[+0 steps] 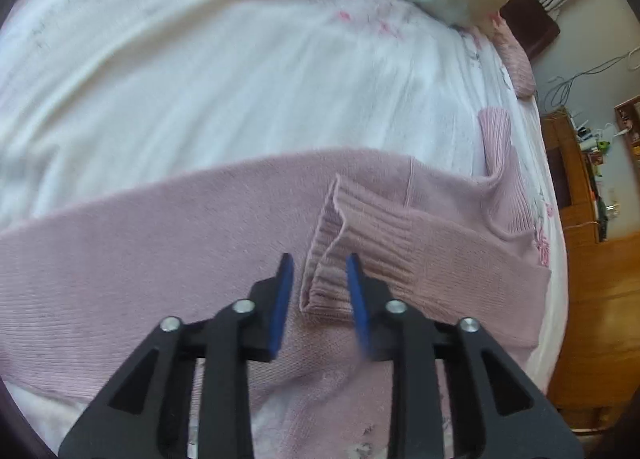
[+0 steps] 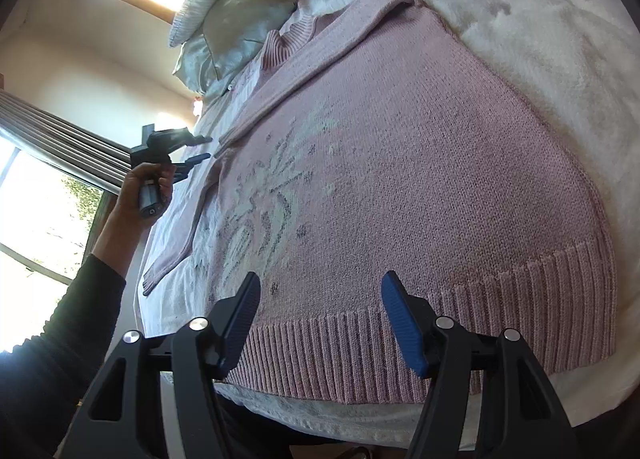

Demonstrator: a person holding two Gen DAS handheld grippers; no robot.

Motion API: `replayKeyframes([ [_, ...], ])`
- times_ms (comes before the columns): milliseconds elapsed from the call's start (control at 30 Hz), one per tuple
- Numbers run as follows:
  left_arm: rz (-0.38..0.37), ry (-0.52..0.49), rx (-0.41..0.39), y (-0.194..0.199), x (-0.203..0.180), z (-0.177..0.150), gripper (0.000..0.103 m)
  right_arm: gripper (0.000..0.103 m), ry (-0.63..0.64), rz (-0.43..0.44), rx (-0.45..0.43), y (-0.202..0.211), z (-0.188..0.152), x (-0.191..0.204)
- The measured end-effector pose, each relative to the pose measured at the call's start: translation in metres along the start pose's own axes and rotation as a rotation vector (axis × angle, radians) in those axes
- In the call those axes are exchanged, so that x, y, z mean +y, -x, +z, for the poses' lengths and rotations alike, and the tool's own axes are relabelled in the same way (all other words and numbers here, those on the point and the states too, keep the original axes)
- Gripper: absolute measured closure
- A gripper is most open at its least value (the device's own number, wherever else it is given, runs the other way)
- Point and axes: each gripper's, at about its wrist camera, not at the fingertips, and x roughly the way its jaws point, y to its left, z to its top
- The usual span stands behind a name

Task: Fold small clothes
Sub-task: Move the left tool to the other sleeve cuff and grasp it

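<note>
**Sweater flat on bed, both grippers open, nothing gripped**

Sweater (image 2: 400,179) is lying spread on the bed (image 1: 200,79), pink knit, ribbed hem (image 2: 400,351) facing the right wrist cam, collar at the far end near the pillow (image 2: 240,15).

Right wrist view:
- Right gripper (image 2: 320,319) is hovering over the hem, jaws spread wide, blue pads on either side of the ribbing. Can't tell if the tips are touching the knit or just above it; nothing is sitting between them under pressure
- Pale snowflake-type pattern (image 2: 272,195) is showing on the sweater front, visible only here
- One sleeve (image 2: 176,247) is trailing down the left side onto the white sheet, cuff near the bed edge
- Other sleeve (image 2: 320,59) is lying diagonally across the chest
- Left gripper (image 2: 200,149) is showing side-on above the bed's left edge, held in a hand (image 2: 148,187) with a dark sleeve (image 2: 80,319) behind it. Fingers are standing apart, released

Left wrist view:
- Left gripper (image 1: 320,271) is pointing down at a ribbed cuff (image 1: 340,251), jaws apart. The cuff's folded edge is sitting in the gap between the pads, not pinched
- Cuff is resting on top of the sweater body, which right view is only showing from a distance
- Ribbed collar (image 1: 496,147) is sticking up at the right
- Wood floor (image 1: 600,319) and a cluttered wooden cabinet (image 1: 572,163) are showing past the bed edge, out of the right cam's frame

Window and curtains are appearing only in right view
</note>
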Motion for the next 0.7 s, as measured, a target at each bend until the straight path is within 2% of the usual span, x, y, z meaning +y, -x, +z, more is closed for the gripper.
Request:
replayKeyframes([
  [67,-0.087,-0.005,-0.016,0.011,-0.011,-0.002,0.041,0.039,0.003,0.005,0.003,-0.002,0.000,0.001],
  [167,-0.175,0.007,0.070,-0.011,-0.022,-0.006,0.039,0.039,0.005,0.012,0.019,-0.008,-0.003,0.005],
  [300,-0.140,0.050,0.152,-0.054,-0.017,-0.021,0.039,0.038,0.018,0.033,0.016,-0.003,-0.005,0.021],
  [400,-0.160,0.083,0.142,-0.056,-0.003,-0.025,0.044,0.037,0.023,0.032,0.018,0.002,-0.009,0.026],
  [467,-0.171,0.108,0.112,-0.038,0.010,-0.027,0.042,0.037,0.030,0.025,0.022,0.007,-0.010,0.027],
  [533,-0.162,0.116,0.061,-0.008,0.029,-0.031,0.031,0.037,0.037,0.021,0.021,0.010,-0.009,0.026],
  [700,-0.143,0.178,-0.080,0.098,0.116,-0.053,0.017,0.035,0.058,0.041,0.009,0.019,-0.013,0.034],
])
